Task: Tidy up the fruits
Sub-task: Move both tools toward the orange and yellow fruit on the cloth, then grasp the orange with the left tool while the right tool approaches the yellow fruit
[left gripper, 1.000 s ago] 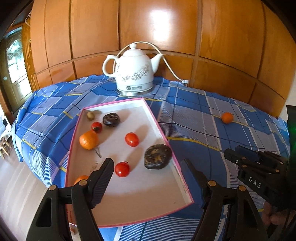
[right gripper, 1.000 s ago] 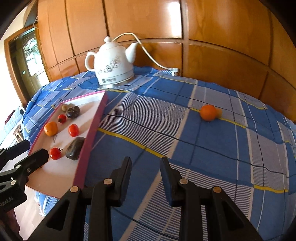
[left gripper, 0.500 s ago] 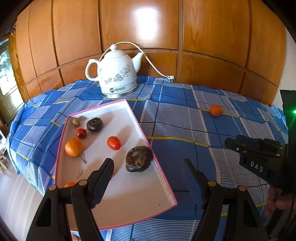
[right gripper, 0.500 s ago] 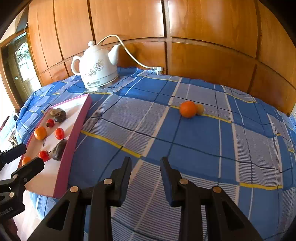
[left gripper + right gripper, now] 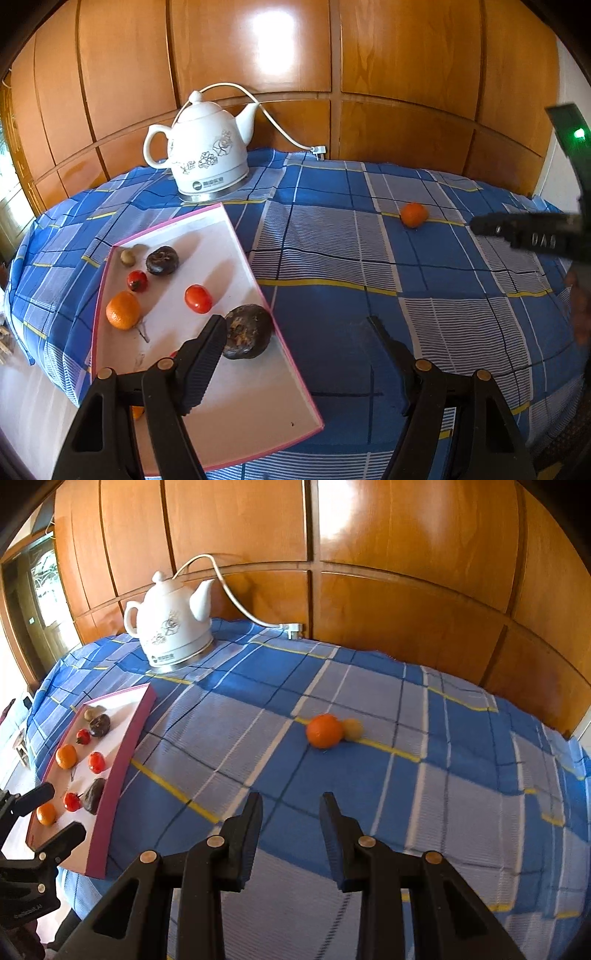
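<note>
Pink-rimmed tray (image 5: 258, 288) sits on the left of the blue plaid tablecloth (image 5: 332, 295), holding tomatoes, a couple of oranges, two dark wrinkly fruits and a small tan one. White kettle (image 5: 207, 158) stands behind it by the wood paneling. The left gripper (image 5: 295, 325) hangs spread wide over the tray's right edge, nothing in it. Further right a loose orange (image 5: 324, 731) touches a small yellowish fruit (image 5: 352, 729) out on the cloth, well ahead of the right gripper (image 5: 291, 808), fingers parted and empty
</note>
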`<state>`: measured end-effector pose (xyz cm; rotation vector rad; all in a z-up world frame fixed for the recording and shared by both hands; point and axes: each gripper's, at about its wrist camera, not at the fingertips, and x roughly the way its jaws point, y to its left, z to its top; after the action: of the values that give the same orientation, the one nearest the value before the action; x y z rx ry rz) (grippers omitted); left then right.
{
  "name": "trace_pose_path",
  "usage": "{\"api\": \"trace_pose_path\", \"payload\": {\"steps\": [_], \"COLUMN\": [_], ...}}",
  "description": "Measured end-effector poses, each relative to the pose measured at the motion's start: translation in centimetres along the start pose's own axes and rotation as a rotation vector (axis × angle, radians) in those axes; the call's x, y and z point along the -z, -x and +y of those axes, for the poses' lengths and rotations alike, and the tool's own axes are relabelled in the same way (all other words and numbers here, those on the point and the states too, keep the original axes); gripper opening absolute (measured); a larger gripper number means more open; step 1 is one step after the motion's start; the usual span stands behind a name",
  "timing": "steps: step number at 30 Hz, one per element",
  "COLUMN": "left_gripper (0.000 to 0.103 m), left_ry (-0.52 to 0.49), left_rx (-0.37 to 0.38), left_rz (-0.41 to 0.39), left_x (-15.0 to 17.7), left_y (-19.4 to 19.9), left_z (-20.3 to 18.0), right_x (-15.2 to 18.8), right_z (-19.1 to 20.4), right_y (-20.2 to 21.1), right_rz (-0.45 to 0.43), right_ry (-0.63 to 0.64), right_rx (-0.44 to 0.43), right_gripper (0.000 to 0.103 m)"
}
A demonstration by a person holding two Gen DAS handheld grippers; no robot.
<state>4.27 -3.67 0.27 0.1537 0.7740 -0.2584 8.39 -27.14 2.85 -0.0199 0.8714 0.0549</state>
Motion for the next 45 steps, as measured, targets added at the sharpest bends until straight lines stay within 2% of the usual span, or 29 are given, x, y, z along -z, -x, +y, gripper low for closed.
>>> {"api": "trace_pose_path", "payload": {"steps": [6, 11, 15, 19, 21, 26, 34, 39, 45], "left_gripper": [0.074, 0.073, 0.071, 0.058, 0.055, 0.056, 0.060, 0.067, 0.066], "left_ry": [0.038, 0.042, 0.070, 0.051, 0.034, 0.006, -0.090, -0.140, -0.185], "left_rx": [0.058, 0.119, 0.157, 0.197, 0.222, 0.317, 0.331, 0.326, 0.303], "left_rz": [0.069, 0.083, 0.116, 0.134, 0.127, 0.134, 0.160, 0.161, 0.172], "left_x": [-0.7, -1.9, -3.1, -4.8, -5.5, -8.3, -11.9, -13.3, -13.8], "left_y": [-1.5, -2.5, -4.2, -6.1, -6.8, -10.0, -15.4, -17.4, -19.8], "left_z": [-0.3, -1.3, -2.1, -3.8, -4.6, -7.5, -12.7, -14.4, -15.6], "right_x": [-1.3, -0.7, 0.1, 0.6, 0.8, 0.9, 0.5, 0.2, -0.1], "right_z": [-2.8, -5.8, -7.6, -8.5, -9.1, -11.0, -12.4, -12.6, -12.5], "right_y": [-0.7, -2.2, -2.9, -3.3, -3.6, -3.9, -3.6, -3.3, -2.8], "right_rz": [0.014, 0.044, 0.055, 0.070, 0.082, 0.105, 0.099, 0.087, 0.068], "right_ry": [0.063, 0.048, -0.005, -0.044, -0.084, -0.221, -0.313, -0.335, -0.329], "right_rx": [0.035, 0.052, 0.034, 0.023, 0.007, -0.038, -0.077, -0.092, -0.095], "right_gripper": [0.032, 0.032, 0.032, 0.032, 0.032, 0.032, 0.032, 0.032, 0.032]}}
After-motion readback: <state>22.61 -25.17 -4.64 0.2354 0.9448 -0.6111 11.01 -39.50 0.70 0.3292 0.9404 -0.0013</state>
